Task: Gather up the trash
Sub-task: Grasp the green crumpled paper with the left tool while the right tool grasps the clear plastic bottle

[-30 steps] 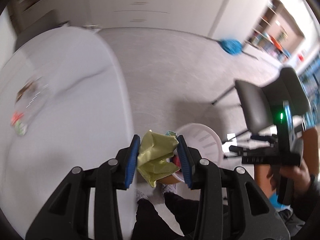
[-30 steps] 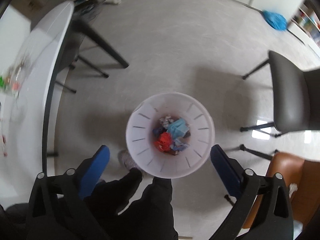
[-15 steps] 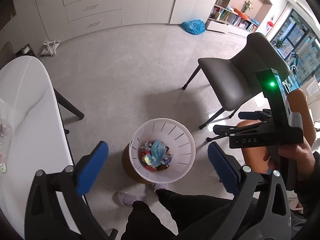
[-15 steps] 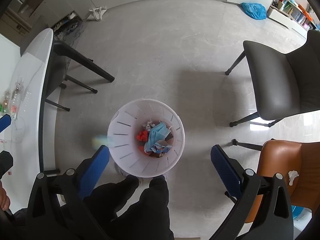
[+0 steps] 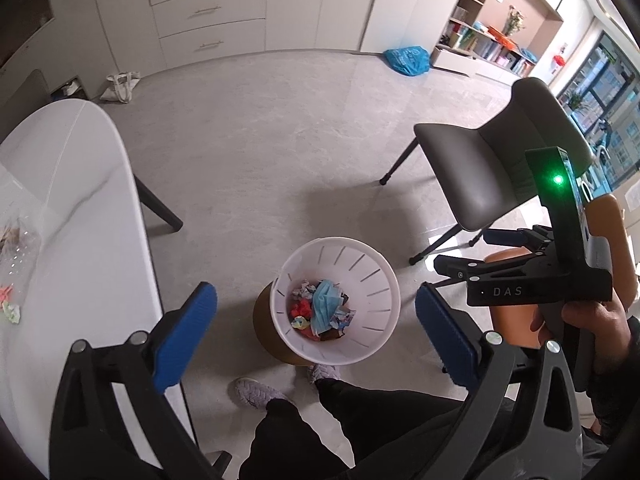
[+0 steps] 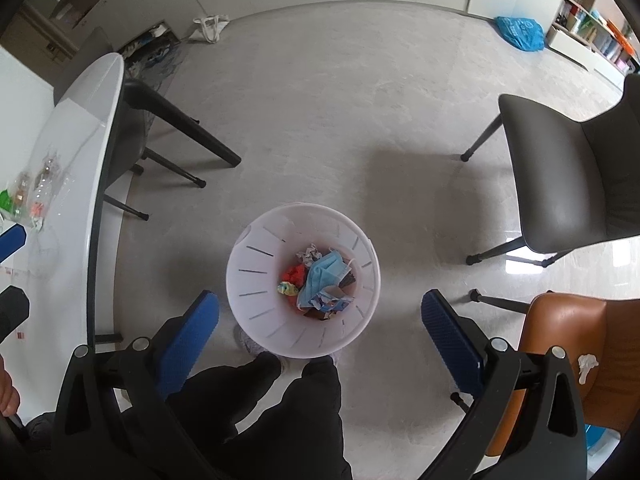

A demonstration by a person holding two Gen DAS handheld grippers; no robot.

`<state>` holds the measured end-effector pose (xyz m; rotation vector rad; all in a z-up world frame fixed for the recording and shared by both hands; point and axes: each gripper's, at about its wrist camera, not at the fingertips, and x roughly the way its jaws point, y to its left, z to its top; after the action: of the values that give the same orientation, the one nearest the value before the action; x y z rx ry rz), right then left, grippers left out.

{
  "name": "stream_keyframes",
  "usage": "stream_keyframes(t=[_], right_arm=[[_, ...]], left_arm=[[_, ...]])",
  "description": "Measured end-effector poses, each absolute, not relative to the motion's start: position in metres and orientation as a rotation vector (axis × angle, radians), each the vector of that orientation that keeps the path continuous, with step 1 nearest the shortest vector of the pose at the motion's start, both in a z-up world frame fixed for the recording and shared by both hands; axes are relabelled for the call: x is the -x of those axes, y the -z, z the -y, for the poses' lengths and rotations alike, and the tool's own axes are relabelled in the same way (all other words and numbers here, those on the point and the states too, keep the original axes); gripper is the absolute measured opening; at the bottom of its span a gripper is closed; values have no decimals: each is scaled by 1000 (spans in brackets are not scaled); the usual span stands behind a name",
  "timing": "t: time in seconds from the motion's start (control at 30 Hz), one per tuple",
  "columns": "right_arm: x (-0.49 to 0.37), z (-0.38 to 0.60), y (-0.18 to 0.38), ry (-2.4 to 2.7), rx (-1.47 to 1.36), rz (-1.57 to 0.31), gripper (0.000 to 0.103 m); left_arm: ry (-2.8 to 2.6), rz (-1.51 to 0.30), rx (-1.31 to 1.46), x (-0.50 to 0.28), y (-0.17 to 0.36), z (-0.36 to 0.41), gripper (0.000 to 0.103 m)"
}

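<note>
A white slotted trash bin [image 5: 372,272] [image 6: 256,276] stands on the floor below both grippers, holding a blue face mask [image 5: 326,304] [image 6: 324,274], red scraps and crumpled paper. My left gripper [image 5: 316,334] is open and empty, high above the bin. My right gripper [image 6: 320,328] is open and empty, also above the bin; it shows in the left wrist view [image 5: 460,252] at the right. More trash [image 5: 10,304] [image 6: 30,196], clear wrappers and small coloured scraps, lies on the white table [image 5: 80,208] [image 6: 80,128] at the left.
A grey chair [image 5: 480,168] [image 6: 560,168] stands right of the bin. An orange chair [image 6: 560,352] with a white tissue [image 6: 586,366] on it is at the lower right. The person's legs and shoes [image 5: 256,392] are beside the bin. A blue bag [image 5: 406,60] lies far back.
My left gripper opened and let go of the yellow-green wrapper, which dropped towards the bin. The left view swung from the table to the bin. The right gripper stayed open above the bin.
</note>
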<state>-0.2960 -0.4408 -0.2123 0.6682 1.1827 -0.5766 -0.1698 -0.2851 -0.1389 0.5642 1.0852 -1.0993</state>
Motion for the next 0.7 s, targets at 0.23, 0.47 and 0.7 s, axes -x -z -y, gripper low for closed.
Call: stream_keyframes(t=[0.23,0.47,0.7], right_arm=[[265,426,199,521,-616,-1173,100],[211,401,178,434,-536,-1135,100],[145,358,165,277,-440,-1129,100]], left_arm=[[1026,-1077,-509,149,131,263,95],[875,-1070,-396,104,120,215,95],[676,-1069,-267,57,115,148,95]])
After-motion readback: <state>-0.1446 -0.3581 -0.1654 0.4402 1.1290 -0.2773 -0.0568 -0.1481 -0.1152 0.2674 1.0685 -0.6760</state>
